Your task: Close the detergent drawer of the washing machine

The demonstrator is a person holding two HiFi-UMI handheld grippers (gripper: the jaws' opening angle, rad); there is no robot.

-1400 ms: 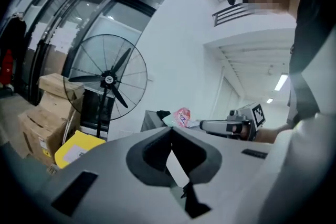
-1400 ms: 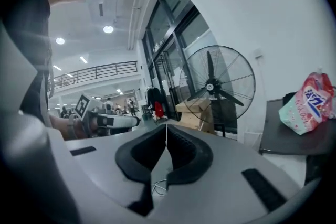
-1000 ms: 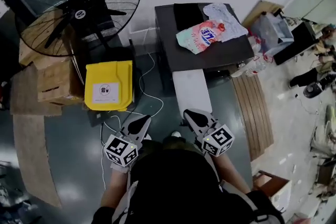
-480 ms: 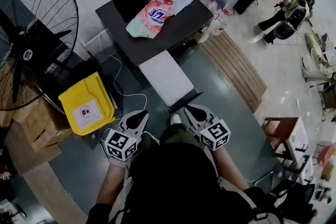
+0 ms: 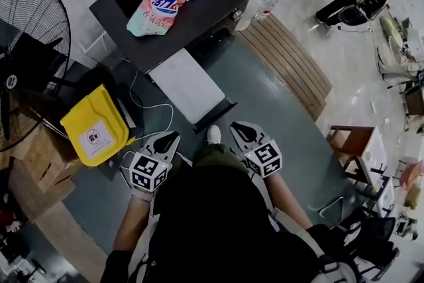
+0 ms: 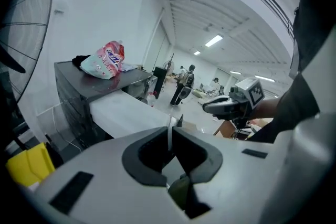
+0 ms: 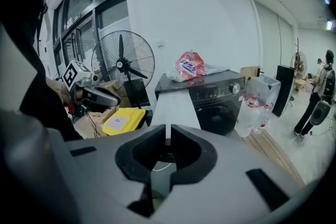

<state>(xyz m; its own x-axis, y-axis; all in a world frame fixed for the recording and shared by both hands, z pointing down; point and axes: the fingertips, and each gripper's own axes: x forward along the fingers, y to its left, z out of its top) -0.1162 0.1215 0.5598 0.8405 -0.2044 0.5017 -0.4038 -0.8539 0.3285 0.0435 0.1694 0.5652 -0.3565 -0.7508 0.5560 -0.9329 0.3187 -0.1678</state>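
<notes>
The dark washing machine (image 5: pixel 199 16) stands ahead of me, with a pink detergent bag (image 5: pixel 159 3) and a cloth on its top. Its long white detergent drawer (image 5: pixel 189 86) sticks far out of the front toward me. My left gripper (image 5: pixel 165 140) hangs just short of the drawer's near end, to its left, shut and empty. My right gripper (image 5: pixel 238 131) is level with it on the right, also shut and empty. In the left gripper view the jaws (image 6: pixel 169 131) meet with the drawer (image 6: pixel 126 115) beyond them. The right gripper view shows shut jaws (image 7: pixel 168 134) and the drawer (image 7: pixel 176 105) beside the control panel.
A yellow box (image 5: pixel 96 132) and a white cable (image 5: pixel 156 116) lie on the floor left of the drawer, with a big fan (image 5: pixel 26 56) and cardboard boxes (image 5: pixel 33 169) behind. A wooden slat pallet (image 5: pixel 288 56) and water bottles (image 5: pixel 262 0) sit right of the machine. A wooden stool (image 5: pixel 351 142) stands at right.
Both grippers have sunk and come forward toward the drawer's near end, still shut. The head view has swung, so the machine now sits up and to the left.
</notes>
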